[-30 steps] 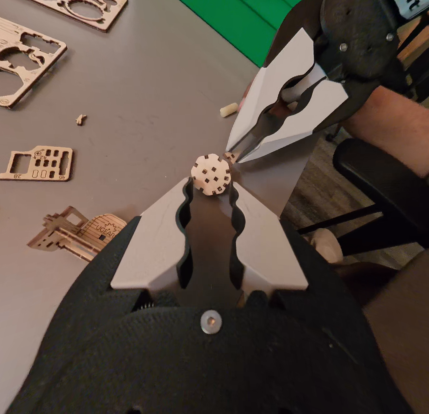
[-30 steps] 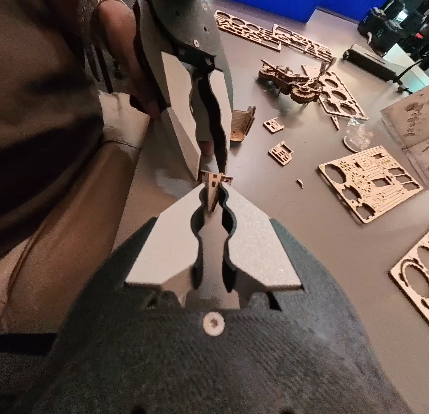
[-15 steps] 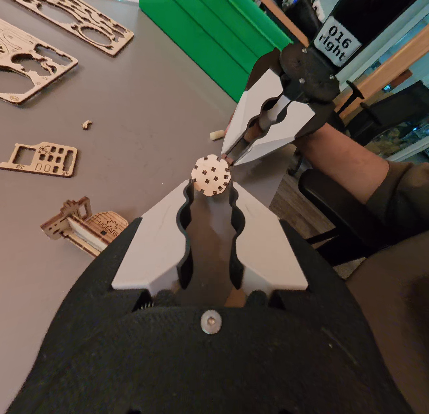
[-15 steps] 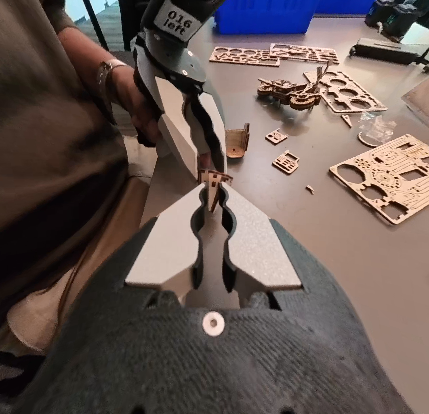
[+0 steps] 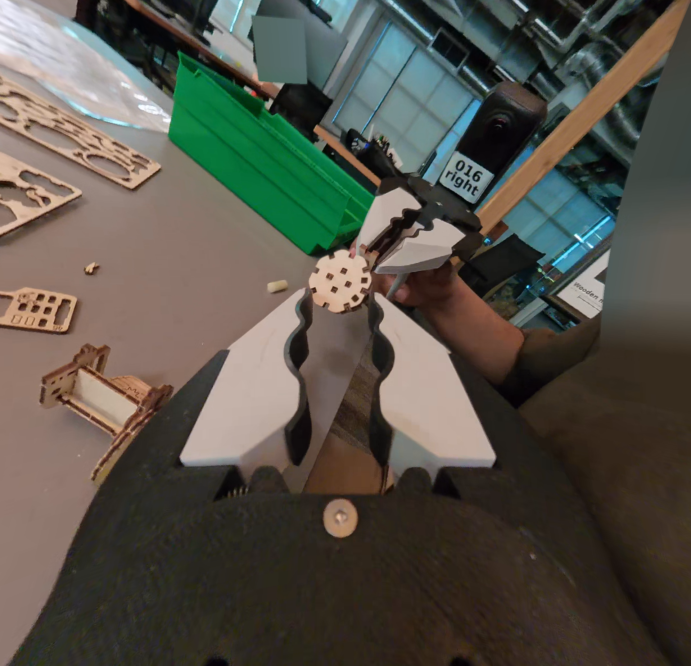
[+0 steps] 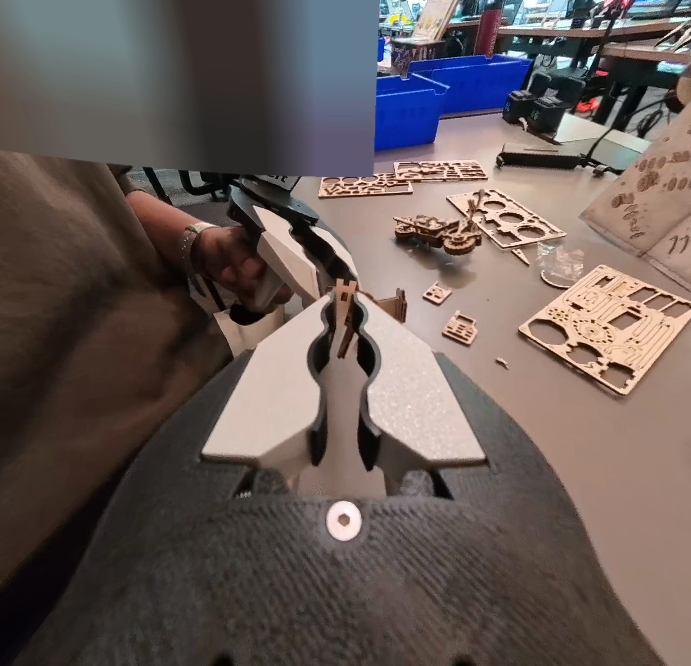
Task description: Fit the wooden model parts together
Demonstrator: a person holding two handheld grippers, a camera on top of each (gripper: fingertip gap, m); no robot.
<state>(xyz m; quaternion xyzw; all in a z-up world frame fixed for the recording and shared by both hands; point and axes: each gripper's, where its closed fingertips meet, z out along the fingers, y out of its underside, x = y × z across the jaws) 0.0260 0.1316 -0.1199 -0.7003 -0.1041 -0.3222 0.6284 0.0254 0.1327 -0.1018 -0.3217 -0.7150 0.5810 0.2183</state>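
My left gripper (image 5: 339, 296) is shut on a round notched wooden disc (image 5: 339, 284) with small square holes, held in the air near the table's front edge. My right gripper (image 6: 342, 296) is shut on a thin flat wooden piece (image 6: 343, 313) with a forked tip. In the left wrist view the right gripper (image 5: 368, 261) has its tip against the disc's upper right edge. In the right wrist view the left gripper (image 6: 338, 280) stands just behind the forked tip, and the disc is hidden there.
On the grey table (image 5: 179, 244) lie cut-out plywood sheets (image 6: 605, 330), a small box-like wooden assembly (image 5: 97, 394), a small punched plate (image 5: 37, 309), a wooden motorcycle model (image 6: 437, 233), a green bin (image 5: 261, 177) and blue bins (image 6: 407, 117). A person's arm (image 5: 471, 330) is close. The small punched plate (image 5: 37, 309) is about 15 cm from both grippers' fingertips. It turns up in the right wrist view (image 6: 460, 329) as well.
Both grippers have risen and tilted up from the table, so the room behind now shows. The disc and the thin piece stay gripped and close together.
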